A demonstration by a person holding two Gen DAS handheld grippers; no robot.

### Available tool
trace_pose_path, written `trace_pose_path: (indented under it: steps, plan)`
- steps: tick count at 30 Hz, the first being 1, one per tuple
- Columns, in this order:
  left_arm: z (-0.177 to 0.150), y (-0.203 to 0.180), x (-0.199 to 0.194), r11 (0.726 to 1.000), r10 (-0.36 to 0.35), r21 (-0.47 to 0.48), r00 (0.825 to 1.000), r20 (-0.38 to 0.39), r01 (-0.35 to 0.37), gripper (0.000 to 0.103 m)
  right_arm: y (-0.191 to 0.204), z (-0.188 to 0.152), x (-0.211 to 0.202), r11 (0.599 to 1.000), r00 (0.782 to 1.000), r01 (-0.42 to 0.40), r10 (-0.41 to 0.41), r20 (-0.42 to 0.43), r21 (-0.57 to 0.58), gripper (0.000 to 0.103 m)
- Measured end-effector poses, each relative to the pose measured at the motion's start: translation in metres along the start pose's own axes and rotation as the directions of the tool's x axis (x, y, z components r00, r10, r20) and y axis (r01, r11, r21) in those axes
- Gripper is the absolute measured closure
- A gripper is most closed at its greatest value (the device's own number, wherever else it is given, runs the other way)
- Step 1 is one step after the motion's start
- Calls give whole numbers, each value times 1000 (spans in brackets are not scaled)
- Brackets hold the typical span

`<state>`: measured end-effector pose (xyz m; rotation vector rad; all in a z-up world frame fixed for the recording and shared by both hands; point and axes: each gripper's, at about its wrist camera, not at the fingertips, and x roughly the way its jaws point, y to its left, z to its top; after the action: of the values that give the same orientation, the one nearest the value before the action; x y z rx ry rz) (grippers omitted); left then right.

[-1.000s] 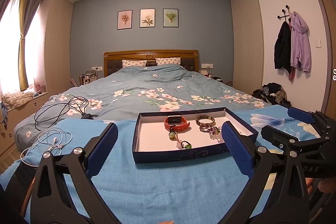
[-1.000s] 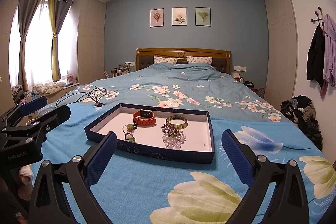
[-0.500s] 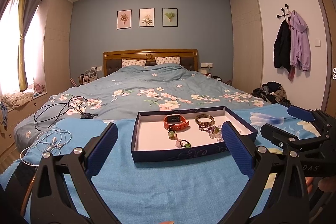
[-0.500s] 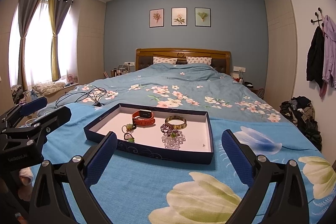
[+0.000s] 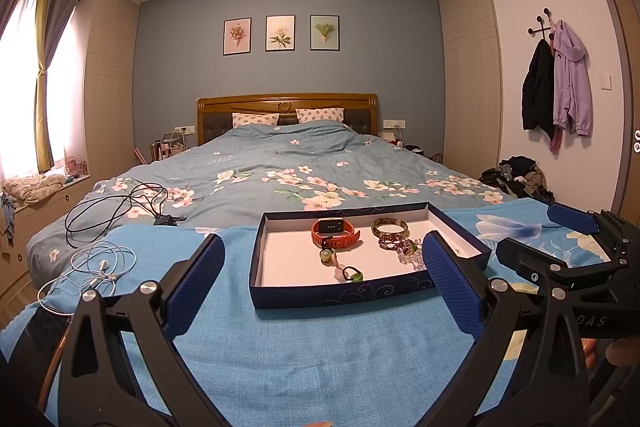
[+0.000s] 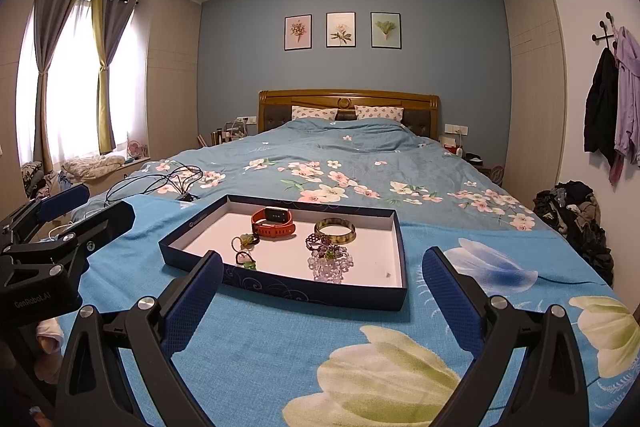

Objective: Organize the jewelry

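both my grippers, left gripper (image 5: 322,287) and right gripper (image 6: 322,291), hang spread wide and empty. just ahead, the tray (image 6: 312,291) on the bed holds the watch (image 6: 274,223), bangle (image 6: 335,230) and bead strands (image 6: 330,259) loosely grouped; sorted already or awaiting sorting, i can't tell.

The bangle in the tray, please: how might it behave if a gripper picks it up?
The bangle looks like a rigid, glossy ring, so it will probably keep its shape but may slip. Lying flat against the beads, it could drag them along.
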<state>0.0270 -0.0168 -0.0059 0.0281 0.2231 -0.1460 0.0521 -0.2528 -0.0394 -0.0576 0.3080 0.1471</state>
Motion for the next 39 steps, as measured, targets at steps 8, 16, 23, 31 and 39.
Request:
trace_pose_path:
  steps: [8,16,23,31,39]
  plan:
    - [-1,0,1,1000,-2,-1,1000,-2,2,6,1,0,1,1000,1000,-1,1,-2,-1,7]
    - [-2,-1,1,1000,-4,-1,1000,-5,4,6,0,-1,1,1000,1000,-1,1,-2,2,7]
    - [-4,-2,2,1000,-4,-1,1000,-8,4,6,-1,-2,1,1000,1000,-2,2,-4,6,7]
    - [-5,-3,2,1000,-4,-1,1000,-10,4,6,-1,-2,2,1000,1000,-3,3,-4,8,7]
    - [-6,-3,2,1000,-5,-1,1000,-11,5,6,-2,-2,2,1000,1000,-2,2,-5,9,7]
